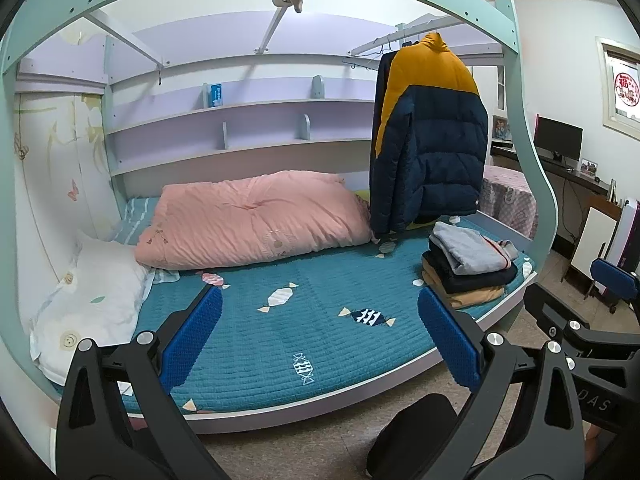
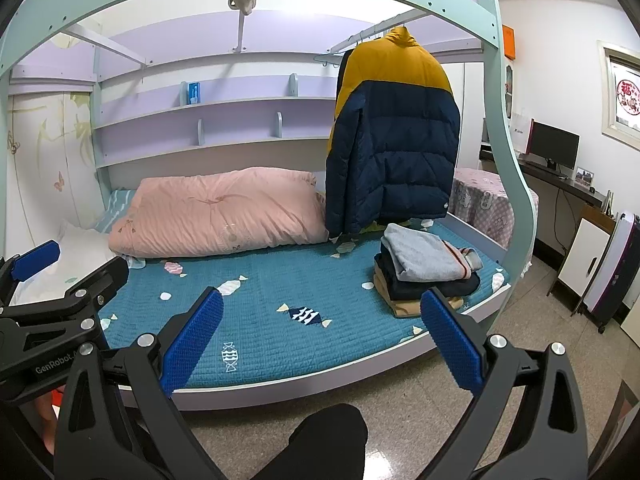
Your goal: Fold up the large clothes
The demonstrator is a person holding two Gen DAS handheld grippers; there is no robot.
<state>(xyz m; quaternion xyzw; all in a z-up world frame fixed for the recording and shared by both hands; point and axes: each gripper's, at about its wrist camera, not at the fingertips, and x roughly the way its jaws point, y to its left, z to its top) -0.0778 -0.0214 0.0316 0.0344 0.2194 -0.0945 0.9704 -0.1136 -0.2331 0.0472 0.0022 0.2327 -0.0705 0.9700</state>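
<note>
Both the left hand-held gripper and right hand-held gripper hover spread, empty; puffer jacket hangs at one o'clock above the bed.

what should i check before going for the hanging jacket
1. Left gripper open and empty: ok.
2. Right gripper open and empty: ok.
3. Yellow and navy puffer jacket hangs on the rail, untouched and unobstructed: ok.
4. Bare space on the teal quilted bed cover for folding: ok.
5. Stack of folded clothes sits near the bed's edge, apart from that space: ok.
6. How the hanger hooks the rail: cannot tell.
</note>
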